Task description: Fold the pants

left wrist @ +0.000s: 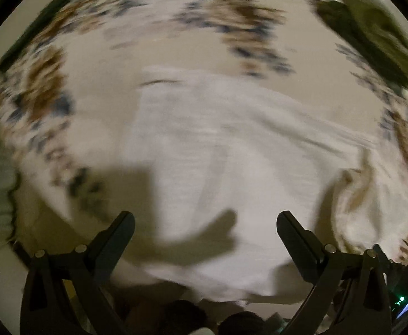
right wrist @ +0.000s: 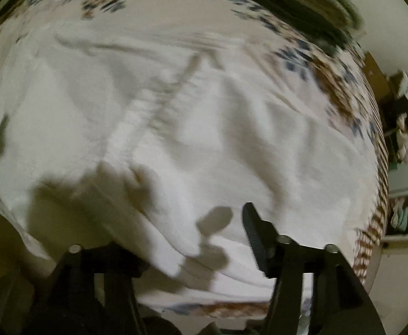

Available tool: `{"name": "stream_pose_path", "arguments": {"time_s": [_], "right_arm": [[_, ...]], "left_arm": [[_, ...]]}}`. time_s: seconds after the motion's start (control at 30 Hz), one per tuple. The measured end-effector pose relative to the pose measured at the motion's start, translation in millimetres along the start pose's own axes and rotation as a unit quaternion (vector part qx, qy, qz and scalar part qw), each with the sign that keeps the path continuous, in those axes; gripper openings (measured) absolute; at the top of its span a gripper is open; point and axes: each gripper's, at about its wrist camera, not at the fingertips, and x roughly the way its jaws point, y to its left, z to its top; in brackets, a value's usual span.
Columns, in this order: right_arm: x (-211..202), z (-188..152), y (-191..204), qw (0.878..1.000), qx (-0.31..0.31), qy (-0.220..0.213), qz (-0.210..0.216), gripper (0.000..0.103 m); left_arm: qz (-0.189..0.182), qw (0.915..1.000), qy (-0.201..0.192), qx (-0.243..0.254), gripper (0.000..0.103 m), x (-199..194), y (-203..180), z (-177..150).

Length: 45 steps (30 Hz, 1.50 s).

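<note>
The white pants lie spread on a floral bedsheet; both views are motion-blurred. In the left wrist view my left gripper is open above the pants, its two black fingers wide apart and nothing between them. In the right wrist view the pants fill the frame, rumpled, with a ribbed waistband running diagonally. My right gripper is open; a fold of white cloth drapes over its left finger, and the right finger shows clear above the fabric.
A dark green garment lies at the far right of the bed, also seen in the right wrist view. The bed's edge with a striped border is at right, with cluttered furniture beyond it.
</note>
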Motion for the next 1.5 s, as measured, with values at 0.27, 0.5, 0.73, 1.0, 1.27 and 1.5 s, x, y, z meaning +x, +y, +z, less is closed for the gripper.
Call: {"name": "stream_pose_path", "arguments": {"time_s": [0.27,0.5,0.73,1.0,1.27,1.5], "right_arm": [[-22,-19,-113,0.991,0.111,-0.009,0.073,0.074],[-44,-37,-162,0.991,0.129,-0.041,0.024,0.074],[22,-47,-184,0.989,0.135,0.038,-0.042,0.074],[64,-46,-190,0.985,0.117,0.06,-0.11,0.074],[61,-43,-201,0.983,0.138,0.061,-0.107,0.074],[63,-38,-203,0.984,0.131,0.062,-0.1,0.074]], "left_arm": [[-0.112,0.9917,0.032,0.055,0.103,5,-99,-8],[-0.15,0.9875,0.048,0.012,0.103,-10,-127,0],[-0.129,0.9893,0.052,0.044,0.103,13,-166,2],[-0.082,0.9907,0.05,0.096,0.034,55,-197,-11],[-0.139,0.9862,0.013,0.088,0.013,35,-178,-20],[-0.144,0.9872,0.011,0.069,0.014,38,-163,-25]]}}
